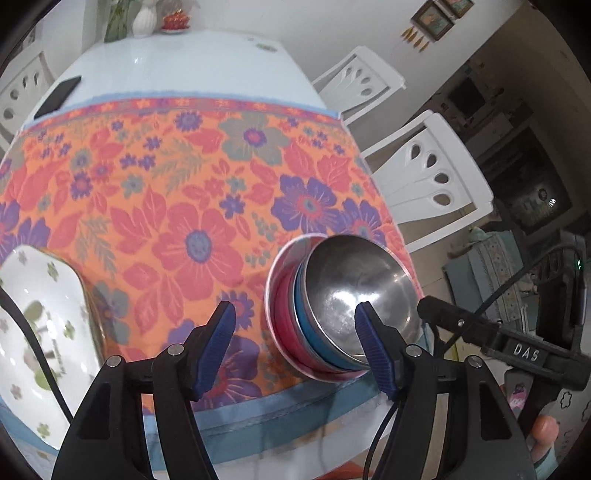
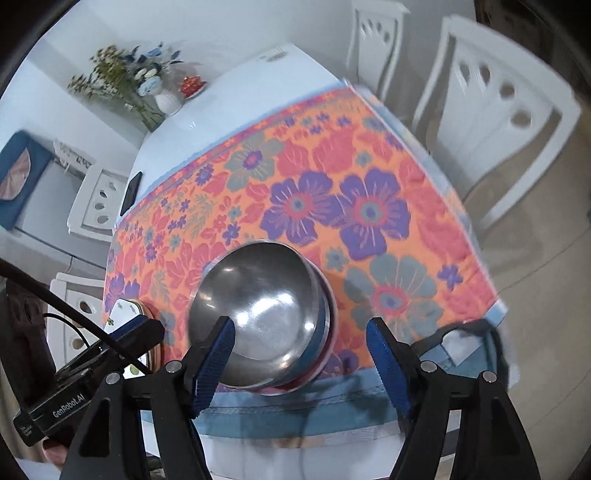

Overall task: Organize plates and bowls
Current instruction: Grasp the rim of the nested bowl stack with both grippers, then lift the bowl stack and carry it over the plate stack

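Observation:
A steel bowl (image 1: pixel 354 291) sits on top of a nested stack of a blue bowl (image 1: pixel 304 325) and a pink bowl (image 1: pixel 282 314) near the table's front edge, on the floral cloth. The stack also shows in the right wrist view (image 2: pixel 262 306). A white plate with green flowers (image 1: pixel 40 325) lies at the front left, on top of other plates (image 2: pixel 122 314). My left gripper (image 1: pixel 295 343) is open and empty, above the front edge beside the stack. My right gripper (image 2: pixel 299 354) is open and empty, just in front of the stack.
The floral cloth (image 1: pixel 166 206) covers the near half of a white table (image 1: pixel 184 62). A black phone (image 1: pixel 57 96) lies at the far left. A vase (image 1: pixel 144 18) and a red dish (image 1: pixel 175 22) stand at the far end. White chairs (image 1: pixel 432 177) stand on the right.

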The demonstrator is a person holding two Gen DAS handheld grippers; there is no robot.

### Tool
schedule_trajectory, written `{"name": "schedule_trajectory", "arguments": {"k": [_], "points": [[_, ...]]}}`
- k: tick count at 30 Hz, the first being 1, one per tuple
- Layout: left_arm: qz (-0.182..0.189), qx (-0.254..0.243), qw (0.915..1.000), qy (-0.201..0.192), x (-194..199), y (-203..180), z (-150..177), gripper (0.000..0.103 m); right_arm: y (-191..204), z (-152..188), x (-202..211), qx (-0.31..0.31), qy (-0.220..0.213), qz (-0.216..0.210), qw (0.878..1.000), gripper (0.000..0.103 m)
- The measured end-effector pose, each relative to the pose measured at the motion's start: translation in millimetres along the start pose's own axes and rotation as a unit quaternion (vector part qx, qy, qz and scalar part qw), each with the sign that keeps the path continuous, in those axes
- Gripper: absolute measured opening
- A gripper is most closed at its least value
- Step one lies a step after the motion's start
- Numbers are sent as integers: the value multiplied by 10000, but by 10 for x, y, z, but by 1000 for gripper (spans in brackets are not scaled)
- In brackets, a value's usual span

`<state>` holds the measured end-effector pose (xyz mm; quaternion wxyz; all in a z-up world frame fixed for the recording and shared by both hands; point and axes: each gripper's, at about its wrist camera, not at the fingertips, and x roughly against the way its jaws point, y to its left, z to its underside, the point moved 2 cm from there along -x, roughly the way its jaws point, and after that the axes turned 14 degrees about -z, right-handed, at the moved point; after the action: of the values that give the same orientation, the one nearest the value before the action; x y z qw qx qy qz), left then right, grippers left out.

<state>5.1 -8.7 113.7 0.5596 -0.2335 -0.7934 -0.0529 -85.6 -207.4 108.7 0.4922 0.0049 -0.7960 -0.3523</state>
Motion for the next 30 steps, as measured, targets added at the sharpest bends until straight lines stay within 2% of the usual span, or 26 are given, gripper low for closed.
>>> {"name": "schedule_trajectory", "arguments": {"k": [7, 15, 22, 30], "points": [[-296, -3, 9995, 92, -167, -134, 97, 65, -305, 174, -192, -142, 95, -317, 9994, 71], [-672, 152, 9976, 87, -279, -82, 118, 65, -296, 254, -373, 96, 314, -520, 9981, 71], [-332, 244, 9991, 129, -352, -132, 20, 65, -286, 12, -339, 176, 291, -617, 9975, 71], [-200, 494, 9980, 350, -569, -136, 9, 63, -384, -124, -735, 112, 845, -779, 9933, 71]]}}
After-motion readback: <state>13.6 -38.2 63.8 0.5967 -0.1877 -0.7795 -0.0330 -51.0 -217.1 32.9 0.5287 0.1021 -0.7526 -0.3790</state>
